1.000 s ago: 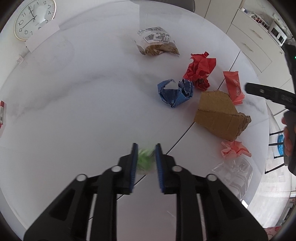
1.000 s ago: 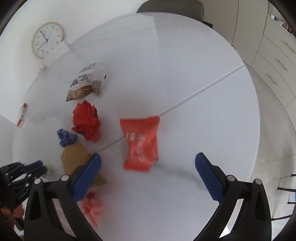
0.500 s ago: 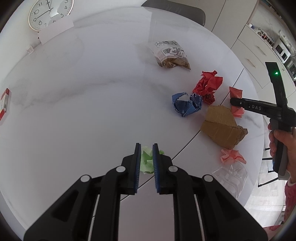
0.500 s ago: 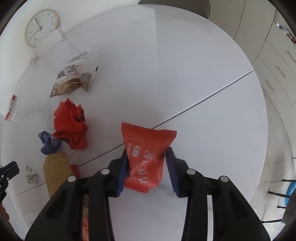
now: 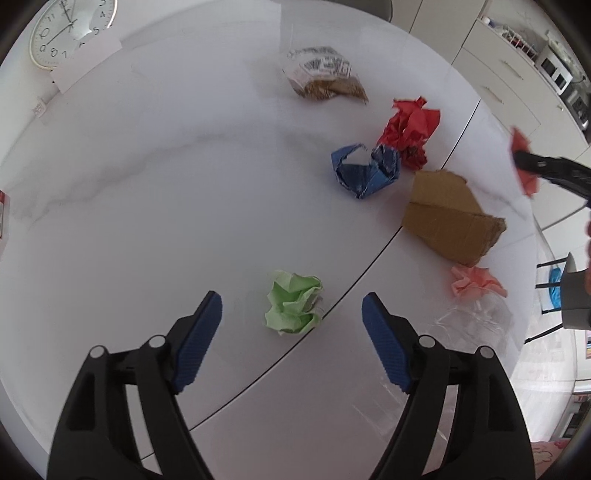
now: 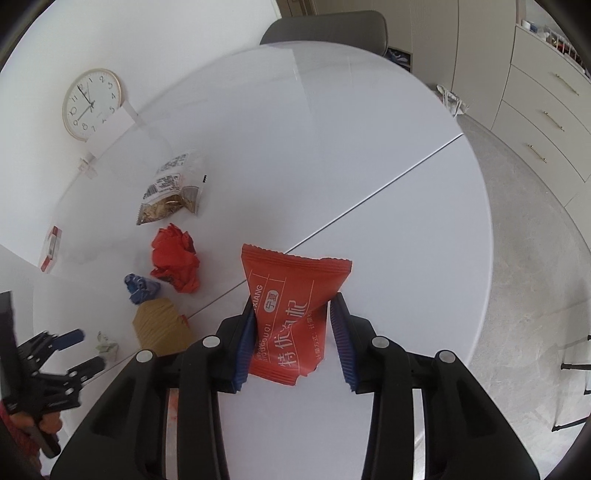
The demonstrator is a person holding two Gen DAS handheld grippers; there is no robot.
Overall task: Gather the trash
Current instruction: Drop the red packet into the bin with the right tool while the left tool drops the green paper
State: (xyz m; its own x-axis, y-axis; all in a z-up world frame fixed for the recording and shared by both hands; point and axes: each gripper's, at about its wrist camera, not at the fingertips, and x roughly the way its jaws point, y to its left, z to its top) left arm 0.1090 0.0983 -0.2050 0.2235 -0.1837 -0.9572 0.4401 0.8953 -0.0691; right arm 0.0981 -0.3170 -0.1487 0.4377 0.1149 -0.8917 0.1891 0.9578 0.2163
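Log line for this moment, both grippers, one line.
left gripper: open, green paper wad on table between jaws | right gripper: shut on red snack packet, raised | phase: collecting

A round white table [image 6: 369, 155] with faint grey veins and 1 dark seam fills the room's middle. A grey chair [image 6: 325, 26] stands at its far edge. A round clock [image 6: 90, 104] leans on the white wall [image 6: 147, 44]. Beige drawers [image 6: 546, 110] line the right side, above a grey floor [image 6: 528, 266]. Daylight is soft.
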